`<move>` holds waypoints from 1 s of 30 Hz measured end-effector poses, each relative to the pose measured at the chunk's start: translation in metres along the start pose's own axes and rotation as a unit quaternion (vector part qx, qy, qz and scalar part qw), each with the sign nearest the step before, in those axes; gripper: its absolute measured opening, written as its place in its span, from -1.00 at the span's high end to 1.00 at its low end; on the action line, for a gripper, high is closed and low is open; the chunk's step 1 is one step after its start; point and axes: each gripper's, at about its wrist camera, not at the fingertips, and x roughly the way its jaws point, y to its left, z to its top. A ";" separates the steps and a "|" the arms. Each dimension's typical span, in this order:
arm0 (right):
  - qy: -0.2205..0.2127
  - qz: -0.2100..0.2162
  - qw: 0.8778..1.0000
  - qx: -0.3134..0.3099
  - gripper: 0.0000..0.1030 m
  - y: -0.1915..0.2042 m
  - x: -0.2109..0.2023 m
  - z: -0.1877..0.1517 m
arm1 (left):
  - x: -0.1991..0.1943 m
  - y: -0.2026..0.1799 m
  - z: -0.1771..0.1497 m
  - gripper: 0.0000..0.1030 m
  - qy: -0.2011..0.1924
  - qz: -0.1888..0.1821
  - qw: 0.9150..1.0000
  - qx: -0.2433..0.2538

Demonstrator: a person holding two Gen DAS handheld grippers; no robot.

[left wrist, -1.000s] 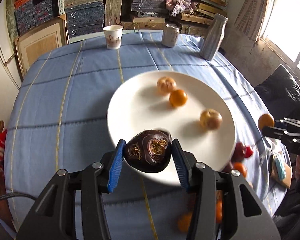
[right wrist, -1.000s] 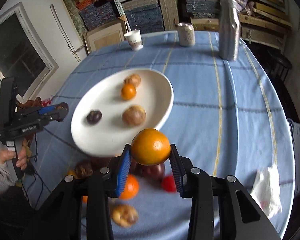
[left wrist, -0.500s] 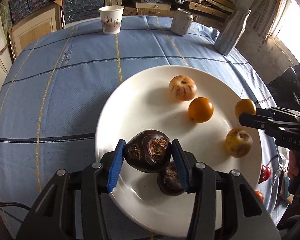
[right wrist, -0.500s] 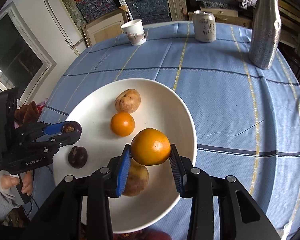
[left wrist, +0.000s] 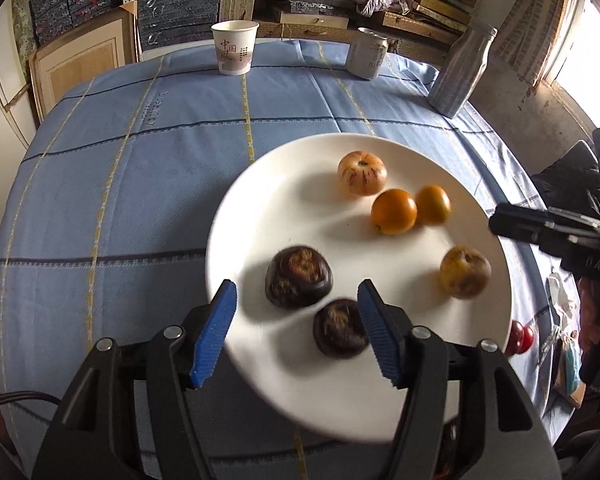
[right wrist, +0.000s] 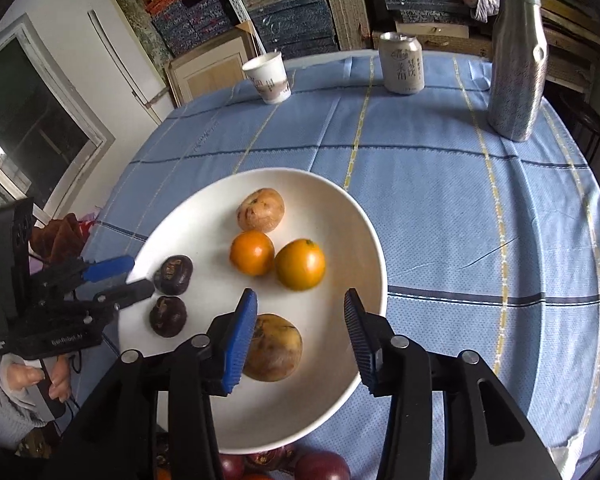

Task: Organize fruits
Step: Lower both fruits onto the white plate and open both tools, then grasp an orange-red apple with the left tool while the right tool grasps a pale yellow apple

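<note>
My left gripper [left wrist: 296, 334] hangs over the near edge of the round white plate [left wrist: 284, 192], its ribbed blue pads [left wrist: 216, 334] spreading apart with nothing pressed between them. Two dark, wrinkled, flattened fruits lie free on the glossy plate: the larger dark fruit [left wrist: 299, 276] ahead of the pads and the smaller dark fruit [left wrist: 340, 332] just inside the right pad. My right gripper [right wrist: 300, 336] is also opening and grips nothing. The smooth orange [right wrist: 300, 265] it points at sits on the plate beyond its tips, touching a second orange [right wrist: 252, 253]. A mottled pale fruit [right wrist: 260, 210] lies farther back, and a rough yellow-brown fruit [right wrist: 274, 347] rests just beside my left blue pad. The plate stands on a woven blue checked tablecloth [right wrist: 460, 200], with a paper cup [right wrist: 268, 78], a can [right wrist: 404, 63] and a textured metal bottle [right wrist: 516, 60] at the far edge.
</note>
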 end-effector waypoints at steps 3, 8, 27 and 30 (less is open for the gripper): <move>-0.008 -0.002 1.000 -0.002 0.11 0.000 -0.017 -0.011 | -0.014 -0.004 -0.018 -0.20 0.001 -0.003 1.000 0.001; -0.001 -0.014 1.000 -0.003 0.08 -0.004 -0.037 -0.046 | -0.029 -0.014 -0.051 -0.21 0.011 -0.005 1.000 0.011; 0.042 -0.016 0.999 0.023 -0.01 -0.005 -0.068 -0.145 | -0.053 -0.043 -0.128 -0.27 0.039 -0.029 0.997 0.054; 0.041 -0.015 0.999 0.025 -0.02 -0.003 -0.071 -0.146 | -0.055 -0.046 -0.134 -0.27 0.042 -0.035 0.997 0.058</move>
